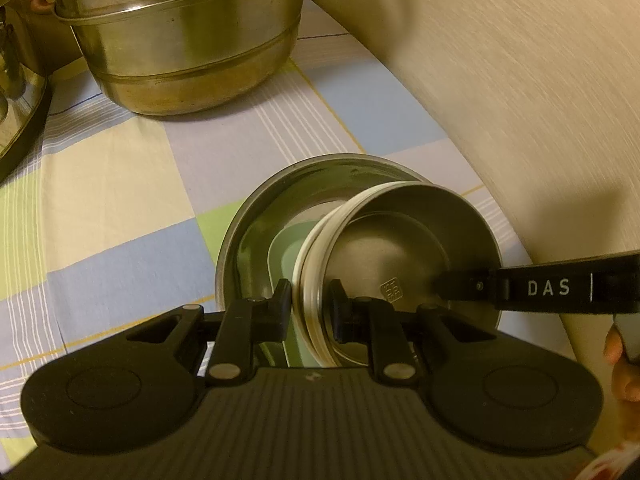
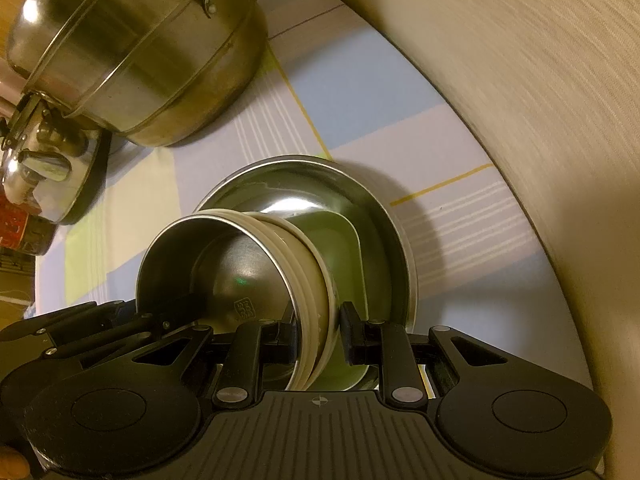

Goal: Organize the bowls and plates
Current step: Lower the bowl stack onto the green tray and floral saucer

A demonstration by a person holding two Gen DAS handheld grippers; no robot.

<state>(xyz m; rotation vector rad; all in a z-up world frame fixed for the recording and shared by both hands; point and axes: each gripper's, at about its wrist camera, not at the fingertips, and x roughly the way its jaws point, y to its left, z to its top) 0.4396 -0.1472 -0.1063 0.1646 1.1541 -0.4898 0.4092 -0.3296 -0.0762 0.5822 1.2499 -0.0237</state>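
Note:
A stack of nested bowls (image 1: 392, 248), steel inside with cream outer rims, hangs tilted over a wide steel bowl (image 1: 256, 216) that holds a pale green dish (image 1: 280, 256). My left gripper (image 1: 310, 296) is shut on the stack's near-left rim, one finger inside and one outside. In from the right comes my right gripper (image 1: 452, 286), which grips the opposite rim. In the right wrist view my right gripper (image 2: 319, 320) pinches the cream rims of the stack (image 2: 240, 264). My left gripper (image 2: 154, 316) holds the stack's left edge there. Behind them lie the green dish (image 2: 340, 240) and the wide bowl (image 2: 304, 184).
A big steel steamer pot (image 1: 188, 40) with brown handles stands at the back on the checked tablecloth (image 1: 120, 208). A shiny lidded pot (image 2: 40, 168) sits at the far left. A beige wall (image 1: 520, 80) curves along the right side. A person's fingers (image 1: 620, 360) show at the right edge.

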